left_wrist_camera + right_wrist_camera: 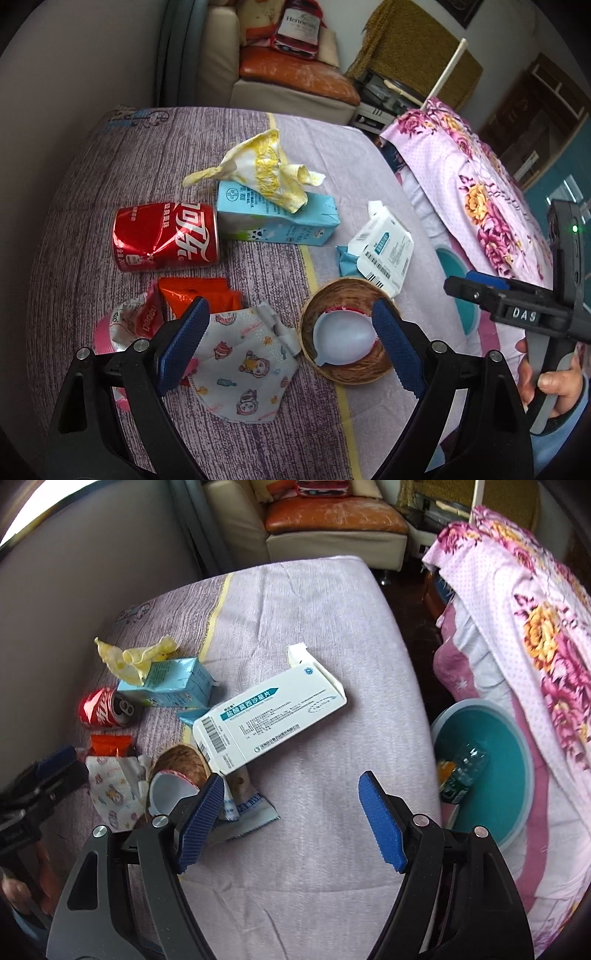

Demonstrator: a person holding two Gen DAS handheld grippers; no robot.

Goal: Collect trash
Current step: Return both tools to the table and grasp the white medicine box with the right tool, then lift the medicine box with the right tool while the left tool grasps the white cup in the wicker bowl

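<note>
Left wrist view looks down on a purple cloth-covered surface strewn with trash, with the left gripper [291,343] hovering above it, jaws spread wide and holding nothing. Between its blue pads lie a printed face mask [243,365] and a brown round cup [343,332] with a pale peeled lid inside. Farther off sit a crushed red cola can [166,236] lying on its side, a light-blue milk carton [277,218] touching the can's end, and a crumpled yellow wrapper [266,166] resting on top of the carton. An orange packet [199,295] and a crushed foil snack bag [133,325] lie near the left pad. A white medicine box [384,247] lies just beyond the cup. In the right wrist view the right gripper [291,819] is likewise wide open and empty, above bare cloth, with the medicine box [273,716] just ahead of it and a torn sachet [247,812] beside its left pad. A teal basin [491,775] sits below the surface's right edge, holding a plastic bottle [461,775], next to a pink floral quilt [535,635].
</note>
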